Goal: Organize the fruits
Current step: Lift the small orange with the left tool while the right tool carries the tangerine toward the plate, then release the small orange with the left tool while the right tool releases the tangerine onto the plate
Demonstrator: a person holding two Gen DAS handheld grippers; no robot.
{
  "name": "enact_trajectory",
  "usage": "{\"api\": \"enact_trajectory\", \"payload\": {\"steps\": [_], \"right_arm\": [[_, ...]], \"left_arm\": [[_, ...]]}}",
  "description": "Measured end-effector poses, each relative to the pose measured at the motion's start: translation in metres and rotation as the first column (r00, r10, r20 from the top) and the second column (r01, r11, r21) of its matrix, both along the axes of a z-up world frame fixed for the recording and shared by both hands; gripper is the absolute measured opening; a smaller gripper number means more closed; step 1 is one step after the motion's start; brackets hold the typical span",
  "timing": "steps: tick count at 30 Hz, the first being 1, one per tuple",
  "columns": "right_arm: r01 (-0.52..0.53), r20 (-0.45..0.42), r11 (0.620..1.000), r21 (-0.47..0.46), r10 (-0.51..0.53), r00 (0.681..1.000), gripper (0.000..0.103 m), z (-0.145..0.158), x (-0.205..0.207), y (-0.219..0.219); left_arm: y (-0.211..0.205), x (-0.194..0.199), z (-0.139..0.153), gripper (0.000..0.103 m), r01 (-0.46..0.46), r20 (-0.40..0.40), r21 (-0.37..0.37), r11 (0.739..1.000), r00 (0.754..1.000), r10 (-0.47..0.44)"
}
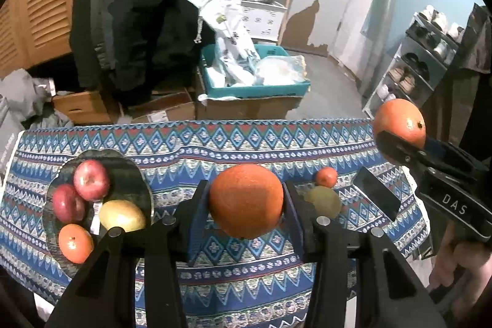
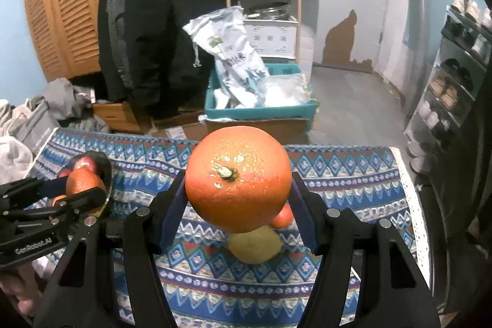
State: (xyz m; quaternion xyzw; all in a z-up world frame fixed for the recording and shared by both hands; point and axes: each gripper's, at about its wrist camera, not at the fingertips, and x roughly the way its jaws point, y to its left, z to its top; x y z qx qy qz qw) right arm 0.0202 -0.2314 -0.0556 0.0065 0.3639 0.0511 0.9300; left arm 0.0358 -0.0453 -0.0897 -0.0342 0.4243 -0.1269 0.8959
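1. Left wrist view: the left gripper (image 1: 246, 202) has its jaws clamped on a large orange (image 1: 246, 200) above the patterned tabletop (image 1: 246, 143); a plate (image 1: 135, 180) of fruit sits to the left.
2. Right wrist view: the right gripper (image 2: 238, 183) has its jaws clamped on a stem-up orange (image 2: 238, 179), lifted over a yellow fruit (image 2: 253, 248) lying on the tabletop.

Left gripper (image 1: 246, 202) clamped on an orange (image 1: 246, 200), held above a patterned tablecloth (image 1: 215, 143). At left, a dark plate (image 1: 132, 174) carries two red apples (image 1: 91, 179), a yellow fruit (image 1: 121, 215) and a small orange fruit (image 1: 75, 242). Right of the held orange, a tangerine (image 1: 326, 176) and a greenish fruit (image 1: 324, 200) lie on the cloth, close together. At far right, the right gripper (image 1: 399, 134) grips a second orange (image 1: 398, 120).
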Motion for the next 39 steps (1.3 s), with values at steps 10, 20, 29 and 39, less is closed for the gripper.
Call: {"api": "enact_trajectory", "payload": {"steps": [10, 20, 29, 39], "right_arm": [[-0.057, 0.003, 0.998, 0.004, 0.057, 0.998, 0.064, 0.002, 0.013, 0.035], [-0.116, -0.005, 0.993, 0.009, 0.116, 0.993, 0.064, 0.002, 0.03, 0.074], [-0.176, -0.017, 0.984, 0.018, 0.176, 0.984, 0.064, -0.003, 0.046, 0.116], [-0.241, -0.048, 0.97, 0.023, 0.242, 0.969, 0.064, -0.016, 0.063, 0.16]], "left_arm": [[0.035, -0.001, 0.004, 0.047, -0.062, 0.029, 0.002, 0.998, 0.998, 0.062], [0.073, 0.005, -0.001, 0.047, -0.136, 0.015, -0.012, 0.991, 0.991, 0.136], [0.107, 0.009, -0.01, 0.047, -0.202, -0.001, -0.006, 0.979, 0.979, 0.202], [0.154, 0.012, -0.022, 0.047, -0.29, -0.023, -0.006, 0.957, 0.957, 0.289]]}}
